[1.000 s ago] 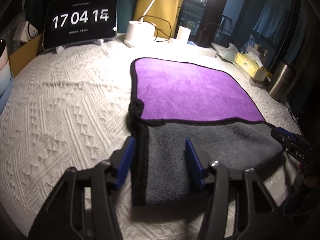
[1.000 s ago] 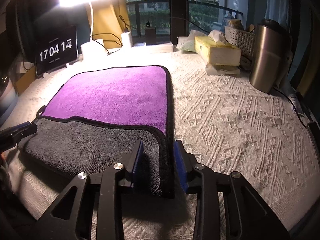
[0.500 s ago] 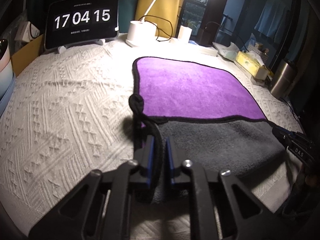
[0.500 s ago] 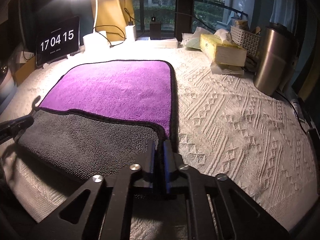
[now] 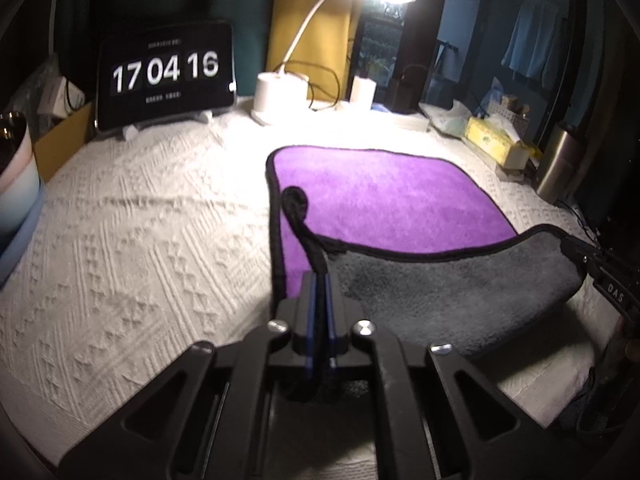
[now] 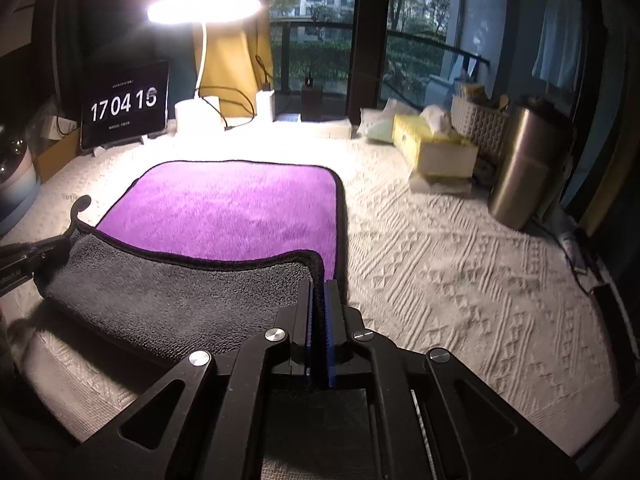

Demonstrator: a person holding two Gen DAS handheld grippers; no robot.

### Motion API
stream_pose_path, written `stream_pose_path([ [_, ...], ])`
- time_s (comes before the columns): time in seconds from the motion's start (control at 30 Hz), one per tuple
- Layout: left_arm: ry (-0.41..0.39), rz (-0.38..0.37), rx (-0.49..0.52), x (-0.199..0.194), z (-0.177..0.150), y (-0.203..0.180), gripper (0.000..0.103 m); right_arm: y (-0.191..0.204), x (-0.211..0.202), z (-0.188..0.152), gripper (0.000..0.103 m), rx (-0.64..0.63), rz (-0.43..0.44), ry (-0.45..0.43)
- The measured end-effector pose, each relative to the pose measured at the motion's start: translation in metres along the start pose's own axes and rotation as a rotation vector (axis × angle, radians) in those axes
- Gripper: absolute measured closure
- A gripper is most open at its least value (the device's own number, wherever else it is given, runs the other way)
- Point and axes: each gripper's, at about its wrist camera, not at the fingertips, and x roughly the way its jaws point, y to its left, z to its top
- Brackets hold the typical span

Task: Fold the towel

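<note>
While both grippers were clamped on the near corners of the towel, the whole move hinged on one direction: the unfolded purple half lay straight ahead of the fingers, toward the lamp and clock tablet. Left gripper had its fingers pinched tight on the near-left corner, black hem and hanging loop rising just ahead of them. Right gripper was likewise closed on the near-right corner, hem sandwiched between the blue pads. Grey underside faced up along the near strip, lifted off the white patterned surface; purple side lay flat beyond it. The held edge ran left-right between the two grippers, so my read was that the fold axis was parallel to it and both hands needed to travel forward together; neither looked nearer the far edge. Each gripper's tip showed at the edge of the other's view. Hard to make out: the corners themselves vanished between the pads, so how much cloth was gripped couldn't be judged. The near edge of the grey fold was cut off behind the gripper bodies in both views. The left view was motion-blurred, and the far hem washed out under lamp glare.
</note>
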Motion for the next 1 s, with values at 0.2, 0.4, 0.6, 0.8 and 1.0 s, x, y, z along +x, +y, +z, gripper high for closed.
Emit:
stream_pose_path([
  [0.2,-0.055,0.016,0.015,-0.010,0.012,0.002,0.099,0.000,-0.008,0.009,0.097,-0.012,-0.012,-0.047],
  [0.4,-0.098,0.036,0.030,-0.012,0.021,0.002,0.099,-0.002,-0.007,0.016,0.097,-0.021,-0.033,-0.079],
  [0.6,-0.139,0.048,0.045,-0.013,0.031,0.000,0.099,-0.001,-0.002,0.026,0.097,-0.029,-0.054,-0.114],
  [0.8,-0.175,0.058,0.043,-0.011,0.043,0.003,0.099,-0.002,0.000,0.039,0.097,-0.029,-0.071,-0.158],
  [1.0,-0.204,0.065,0.058,-0.010,0.053,0.005,0.099,-0.001,0.005,0.048,0.097,-0.049,-0.090,-0.184],
])
